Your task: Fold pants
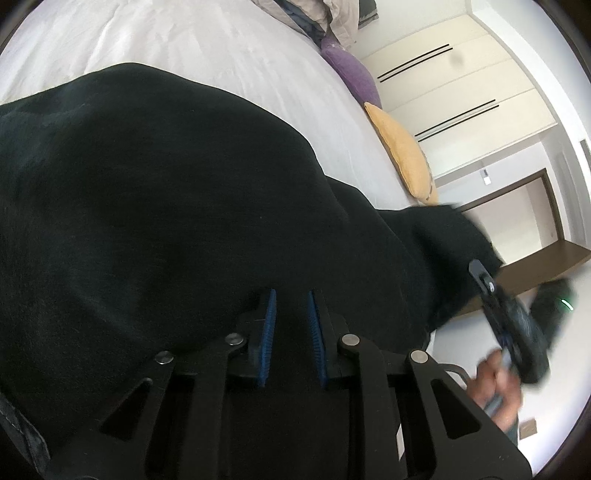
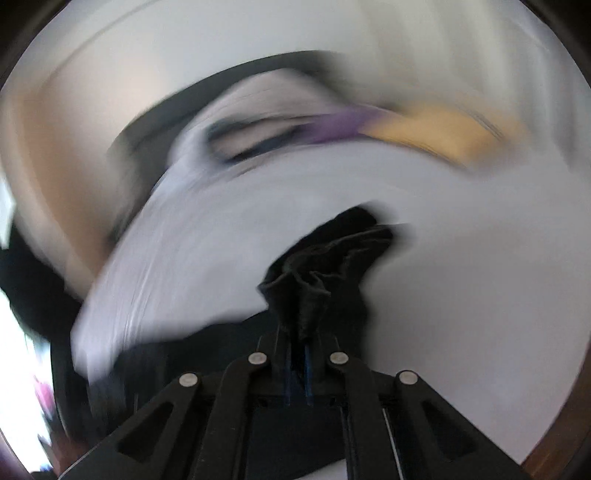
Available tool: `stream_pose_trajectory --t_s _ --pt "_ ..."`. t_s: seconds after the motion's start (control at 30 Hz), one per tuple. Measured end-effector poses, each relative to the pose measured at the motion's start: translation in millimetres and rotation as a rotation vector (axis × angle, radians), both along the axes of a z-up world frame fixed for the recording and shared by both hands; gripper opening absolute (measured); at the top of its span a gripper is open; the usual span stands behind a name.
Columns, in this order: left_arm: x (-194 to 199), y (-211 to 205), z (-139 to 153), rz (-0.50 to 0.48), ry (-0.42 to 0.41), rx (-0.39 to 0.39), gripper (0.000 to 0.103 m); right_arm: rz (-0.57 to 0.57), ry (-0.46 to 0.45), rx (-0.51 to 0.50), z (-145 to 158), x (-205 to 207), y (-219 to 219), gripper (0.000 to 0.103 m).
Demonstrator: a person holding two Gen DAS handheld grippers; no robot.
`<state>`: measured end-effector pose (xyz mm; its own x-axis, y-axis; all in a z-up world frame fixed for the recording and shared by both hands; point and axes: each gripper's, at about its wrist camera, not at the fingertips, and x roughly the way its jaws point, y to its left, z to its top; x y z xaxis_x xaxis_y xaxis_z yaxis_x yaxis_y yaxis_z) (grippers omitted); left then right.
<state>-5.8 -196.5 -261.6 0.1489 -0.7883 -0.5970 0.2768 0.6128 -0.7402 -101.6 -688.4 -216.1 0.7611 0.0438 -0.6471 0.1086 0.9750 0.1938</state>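
Observation:
The black pants (image 1: 166, 206) fill most of the left wrist view, hanging over the white bed (image 1: 207, 48). My left gripper (image 1: 291, 299) has its blue pads a narrow gap apart, with black cloth running between them; I cannot tell if it grips. My right gripper (image 2: 300, 332) is shut on a bunched end of the pants (image 2: 325, 266) and holds it above the bed (image 2: 461, 295). It also shows at the right of the left wrist view (image 1: 480, 273), blurred, with the hand behind it. The right wrist view is strongly motion-blurred.
A purple pillow (image 1: 351, 70) and an orange pillow (image 1: 406, 155) lie along the bed's far edge. A pile of bedding (image 1: 325, 14) sits at the head. White wardrobe doors (image 1: 461, 85) and a doorway (image 1: 524, 214) stand beyond.

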Motion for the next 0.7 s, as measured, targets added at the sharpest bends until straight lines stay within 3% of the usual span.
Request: stream_pose_trajectory --t_s 0.1,0.17,0.23,0.37,0.43,0.5,0.57,0.6,0.7 --pt "1 5 -3 0.007 0.026 -0.04 0.019 0.258 0.074 -0.305 -27 2 94 0.005" --pt "4 10 -4 0.013 0.054 -0.064 0.019 0.356 0.111 -0.481 -53 -4 139 0.005" --pt "4 16 -5 0.029 0.08 -0.081 0.019 0.394 0.124 -0.543 -66 -12 159 0.005" --pt "3 19 -4 0.065 0.127 -0.096 0.019 0.374 0.105 -0.581 -65 -16 164 0.005" --pt "2 19 -2 0.076 0.157 -0.119 0.027 0.36 0.081 -0.617 -58 -18 164 0.005" --pt "2 22 5 0.104 0.177 -0.186 0.051 0.354 0.057 -0.651 -51 -24 168 0.005" --pt "1 26 14 0.139 0.164 -0.226 0.082 0.347 0.037 -0.681 -45 -29 169 0.005" --pt "3 25 18 0.144 0.161 -0.227 0.09 0.343 0.027 -0.689 -44 -33 172 0.005" --pt "7 20 13 0.123 0.212 -0.222 0.09 0.342 -0.001 -0.715 -41 -38 177 0.005"
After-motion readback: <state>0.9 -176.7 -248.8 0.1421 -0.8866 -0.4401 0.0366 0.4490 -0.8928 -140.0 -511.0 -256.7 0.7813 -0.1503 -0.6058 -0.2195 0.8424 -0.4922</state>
